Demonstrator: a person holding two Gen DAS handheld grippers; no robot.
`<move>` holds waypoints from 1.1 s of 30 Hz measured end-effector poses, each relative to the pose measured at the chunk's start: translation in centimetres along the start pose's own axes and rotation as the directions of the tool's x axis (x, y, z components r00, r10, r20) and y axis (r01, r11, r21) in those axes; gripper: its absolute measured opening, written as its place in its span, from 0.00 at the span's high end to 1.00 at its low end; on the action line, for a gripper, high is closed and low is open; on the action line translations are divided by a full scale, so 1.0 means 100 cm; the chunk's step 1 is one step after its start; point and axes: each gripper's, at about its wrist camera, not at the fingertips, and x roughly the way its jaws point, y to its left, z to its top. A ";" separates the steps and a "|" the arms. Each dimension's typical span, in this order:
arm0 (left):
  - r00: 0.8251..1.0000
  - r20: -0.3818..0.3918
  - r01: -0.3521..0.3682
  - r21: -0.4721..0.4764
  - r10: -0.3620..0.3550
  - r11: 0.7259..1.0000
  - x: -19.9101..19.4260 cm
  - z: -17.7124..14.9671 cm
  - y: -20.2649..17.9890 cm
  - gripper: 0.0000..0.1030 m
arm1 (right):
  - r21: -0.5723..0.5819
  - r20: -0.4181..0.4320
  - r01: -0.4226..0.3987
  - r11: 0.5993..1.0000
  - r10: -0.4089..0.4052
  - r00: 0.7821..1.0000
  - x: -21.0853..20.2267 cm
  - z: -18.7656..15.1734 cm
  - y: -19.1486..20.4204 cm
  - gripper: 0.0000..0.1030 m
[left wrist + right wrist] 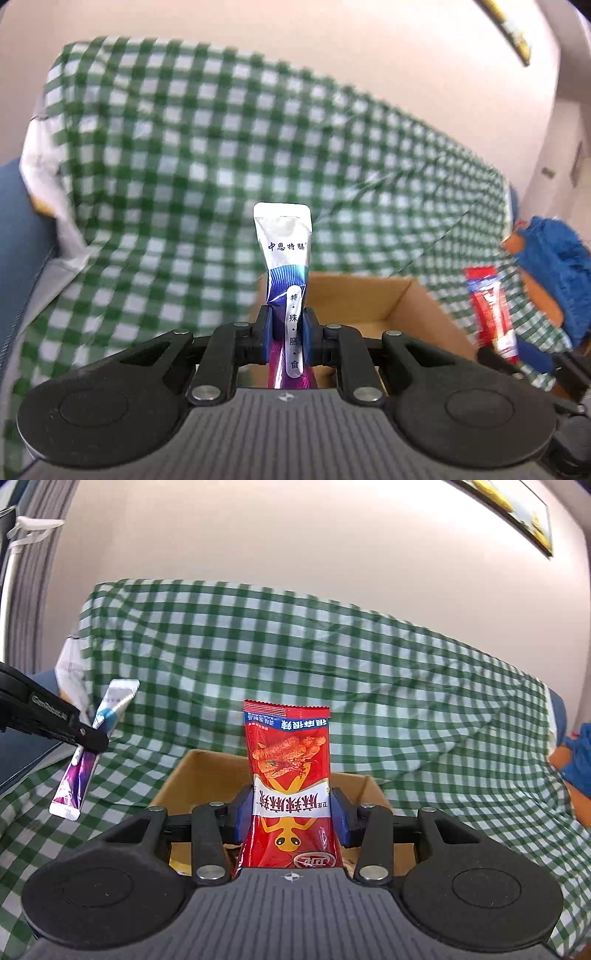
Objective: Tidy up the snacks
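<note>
Cardboard box (207, 775) sat open on the checked cloth (332, 664), just ahead of and below both grippers. The left gripper (287, 332) was clamped on a slim purple-and-silver sachet (284, 251), long axis upright. The right gripper (291, 812) pinched a red snack packet (288, 760), also upright, and looked the nearer to the box mouth.
</note>
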 end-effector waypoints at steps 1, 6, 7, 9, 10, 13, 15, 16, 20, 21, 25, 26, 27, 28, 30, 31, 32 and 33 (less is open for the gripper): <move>1.000 0.016 0.018 0.004 -0.018 1.000 0.000 0.000 -0.007 0.83 | 0.010 0.001 0.010 1.000 -0.010 1.000 0.000 0.000 -0.003 0.56; 0.990 0.097 0.099 0.054 -0.104 0.994 -0.003 -0.002 -0.041 0.81 | 0.046 0.000 0.055 0.997 -0.055 0.998 0.003 0.002 -0.014 0.56; 0.985 0.095 0.138 0.070 -0.144 0.988 -0.002 -0.004 -0.049 0.80 | 0.047 -0.006 0.062 0.997 -0.062 0.998 0.004 0.003 -0.015 0.56; 0.975 0.054 0.208 0.086 -0.213 0.974 0.004 -0.006 -0.062 0.55 | 0.036 -0.035 0.083 0.996 -0.081 0.996 0.008 0.001 -0.016 0.54; 0.974 0.048 0.216 0.095 -0.221 0.972 0.005 -0.009 -0.068 0.47 | 0.035 -0.051 0.088 0.995 -0.086 0.995 0.010 0.000 -0.017 0.54; 0.975 0.045 0.210 0.145 -0.218 0.967 0.005 -0.014 -0.082 0.42 | 0.049 -0.070 0.126 0.991 -0.122 0.990 0.013 -0.002 -0.022 0.28; 0.976 0.039 0.204 0.181 -0.214 0.962 0.004 -0.018 -0.087 0.41 | 0.069 -0.079 0.132 0.989 -0.126 0.989 0.014 -0.002 -0.027 0.23; 0.977 0.038 0.200 0.196 -0.211 0.960 0.003 -0.019 -0.087 0.40 | 0.075 -0.085 0.133 0.988 -0.127 0.988 0.014 -0.002 -0.029 0.22; 0.979 0.021 0.194 0.205 -0.203 0.959 -0.004 -0.029 -0.086 0.20 | 0.096 -0.114 0.124 0.988 -0.113 0.987 0.013 -0.006 -0.034 0.16; 0.982 0.020 0.182 0.208 -0.190 0.961 -0.007 -0.032 -0.087 0.19 | 0.103 -0.117 0.118 0.988 -0.105 0.987 0.011 -0.006 -0.036 0.11; 0.989 0.025 0.139 0.221 -0.148 0.965 -0.033 -0.051 -0.097 0.19 | 0.140 -0.123 0.066 0.988 -0.049 0.991 -0.006 -0.008 -0.047 0.01; 0.989 0.020 0.136 0.222 -0.144 0.966 -0.041 -0.056 -0.099 0.19 | 0.137 -0.119 0.061 0.989 -0.044 0.992 -0.012 -0.009 -0.049 0.01; 0.989 0.008 0.143 0.226 -0.148 0.964 -0.048 -0.060 -0.103 0.18 | 0.131 -0.117 0.058 0.990 -0.043 0.992 -0.017 -0.010 -0.052 0.01; 0.989 -0.002 0.144 0.226 -0.147 0.964 -0.055 -0.065 -0.107 0.18 | 0.127 -0.119 0.057 0.990 -0.041 0.992 -0.022 -0.011 -0.055 0.01; 0.993 0.000 0.114 0.214 -0.117 0.970 -0.068 -0.075 -0.112 0.17 | 0.122 -0.128 0.055 0.991 -0.040 0.991 -0.031 -0.015 -0.061 0.01; 0.995 -0.013 0.100 0.202 -0.100 0.974 -0.072 -0.079 -0.114 0.17 | 0.122 -0.134 0.058 0.991 -0.042 0.990 -0.035 -0.017 -0.064 0.01; 0.996 -0.028 0.087 0.183 -0.084 0.979 -0.075 -0.082 -0.116 0.13 | 0.123 -0.142 0.063 0.990 -0.045 0.989 -0.040 -0.020 -0.067 0.01; 0.997 -0.049 0.063 0.155 -0.056 0.986 -0.078 -0.087 -0.115 0.00 | 0.126 -0.147 0.065 0.990 -0.046 0.988 -0.044 -0.021 -0.070 0.01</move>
